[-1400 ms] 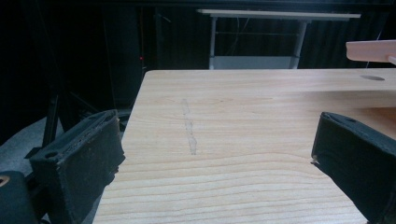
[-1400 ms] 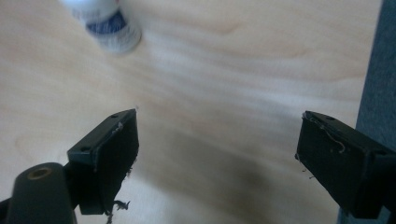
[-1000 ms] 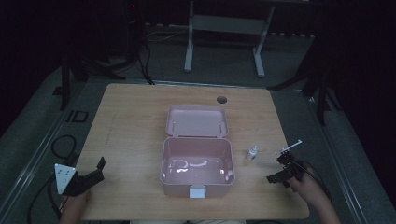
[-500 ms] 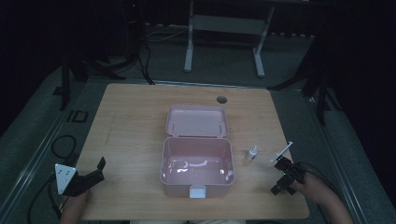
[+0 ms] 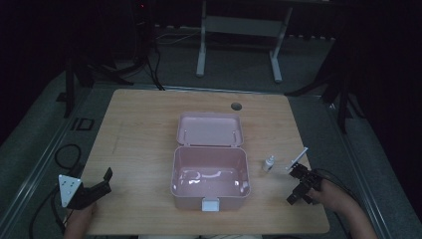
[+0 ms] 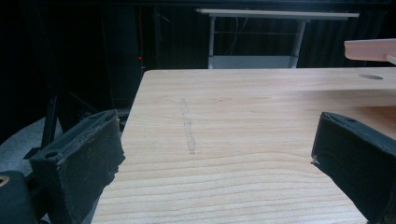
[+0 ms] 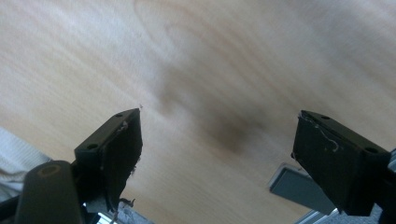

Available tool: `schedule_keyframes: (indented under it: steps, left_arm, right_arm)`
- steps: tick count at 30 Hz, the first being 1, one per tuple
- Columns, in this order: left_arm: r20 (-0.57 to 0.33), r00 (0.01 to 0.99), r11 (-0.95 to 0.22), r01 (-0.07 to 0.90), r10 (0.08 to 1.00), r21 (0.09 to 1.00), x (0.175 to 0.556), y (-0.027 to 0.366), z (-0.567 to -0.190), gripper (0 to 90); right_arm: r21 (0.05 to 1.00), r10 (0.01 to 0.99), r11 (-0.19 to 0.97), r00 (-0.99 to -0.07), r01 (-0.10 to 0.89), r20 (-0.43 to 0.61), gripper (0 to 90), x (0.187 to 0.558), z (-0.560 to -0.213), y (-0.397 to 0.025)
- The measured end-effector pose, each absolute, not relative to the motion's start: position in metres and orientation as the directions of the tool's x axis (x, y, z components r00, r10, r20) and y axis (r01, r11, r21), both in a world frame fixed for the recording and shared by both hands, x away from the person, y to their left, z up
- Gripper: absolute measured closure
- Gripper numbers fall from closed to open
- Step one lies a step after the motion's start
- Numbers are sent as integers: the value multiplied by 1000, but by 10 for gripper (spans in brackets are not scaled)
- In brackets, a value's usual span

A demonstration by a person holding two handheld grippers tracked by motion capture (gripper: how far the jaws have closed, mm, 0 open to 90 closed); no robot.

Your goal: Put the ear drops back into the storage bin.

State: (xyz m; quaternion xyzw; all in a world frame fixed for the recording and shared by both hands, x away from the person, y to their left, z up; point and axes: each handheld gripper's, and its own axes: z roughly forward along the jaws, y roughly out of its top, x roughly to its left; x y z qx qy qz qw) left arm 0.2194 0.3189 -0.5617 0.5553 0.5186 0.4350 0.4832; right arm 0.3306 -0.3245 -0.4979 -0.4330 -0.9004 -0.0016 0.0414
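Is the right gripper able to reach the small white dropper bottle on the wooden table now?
Probably yes: the right gripper is open, and bare wooden table lies between it and the small white dropper bottle.

Both grippers — left, right — hold their fingers apart.

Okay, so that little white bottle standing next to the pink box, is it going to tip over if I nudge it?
Probably, yes. The small bottle stands upright on the table, narrow and taller than wide, so a push near its cap would likely topple it. It looks light, so it may skid or roll. The right tongs are open, a low grip seems safer.
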Motion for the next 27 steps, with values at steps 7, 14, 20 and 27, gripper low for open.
schedule_keyframes:
  steps: [7,14,20,27]
  left_arm:
    - [-19,84,6,156,996,988,219,319,-562,20]
    - [-20,84,7,156,996,988,220,319,-562,20]
    - [-20,84,7,156,996,988,220,319,-562,20]
    - [-21,85,7,156,996,988,220,319,-562,20]
  right_arm:
    - [-2,797,599,-596,801,96,129,345,-492,-325]
    - [-28,794,605,-601,796,92,124,362,-494,-318]
    - [-13,790,610,-607,792,82,115,378,-493,-306]
    - [8,788,613,-612,790,68,136,397,-489,-289]
